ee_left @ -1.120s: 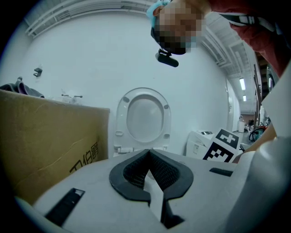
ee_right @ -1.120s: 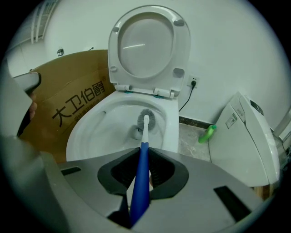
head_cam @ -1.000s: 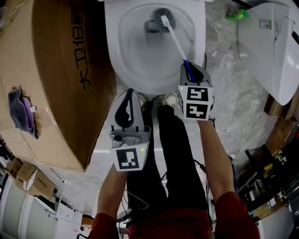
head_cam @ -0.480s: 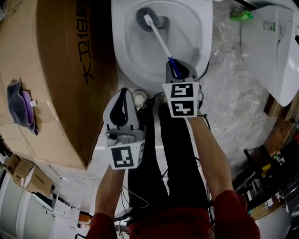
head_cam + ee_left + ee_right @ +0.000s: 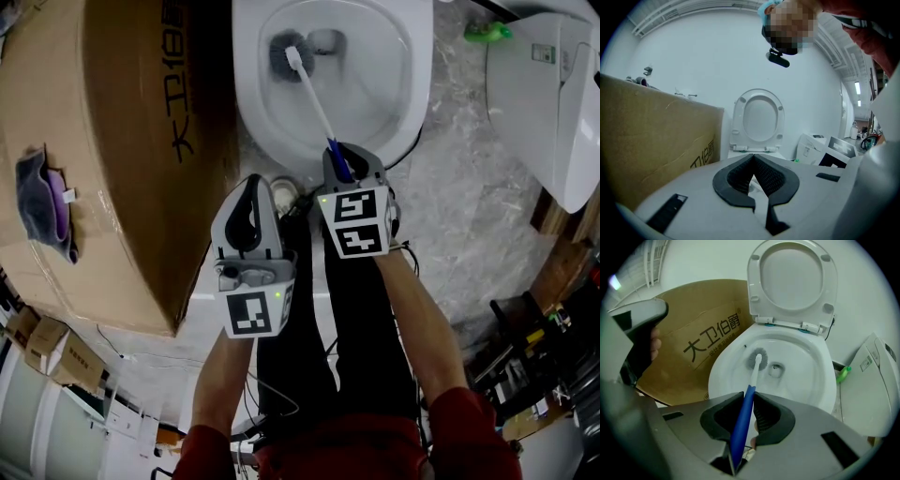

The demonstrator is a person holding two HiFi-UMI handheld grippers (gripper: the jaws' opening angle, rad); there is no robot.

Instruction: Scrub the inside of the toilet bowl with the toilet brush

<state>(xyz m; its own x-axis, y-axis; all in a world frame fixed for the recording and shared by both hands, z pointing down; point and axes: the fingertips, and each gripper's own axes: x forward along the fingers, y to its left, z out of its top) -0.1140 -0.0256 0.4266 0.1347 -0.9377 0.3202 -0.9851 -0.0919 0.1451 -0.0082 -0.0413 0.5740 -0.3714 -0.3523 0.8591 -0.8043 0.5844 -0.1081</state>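
Observation:
A white toilet bowl (image 5: 394, 103) stands open at the top of the head view, its lid (image 5: 792, 282) raised. The toilet brush (image 5: 309, 94) has a white shaft and a blue grip. Its grey bristle head (image 5: 757, 359) rests against the bowl's inner wall, just left of the drain hole (image 5: 776, 369). My right gripper (image 5: 339, 161) hangs over the bowl's near rim, shut on the blue grip (image 5: 743, 420). My left gripper (image 5: 252, 185) is held left of it, outside the bowl, shut with nothing between its pads (image 5: 764, 176).
A big cardboard box (image 5: 112, 159) stands close on the toilet's left, with a purple cloth (image 5: 42, 216) on top. A second white fixture (image 5: 548, 94) and a green bottle (image 5: 487, 30) sit to the right on the marble floor. The person's legs are below the grippers.
The brush head has swept from the back middle of the bowl to its left side. My right gripper has shifted left with it. The left gripper has barely moved.

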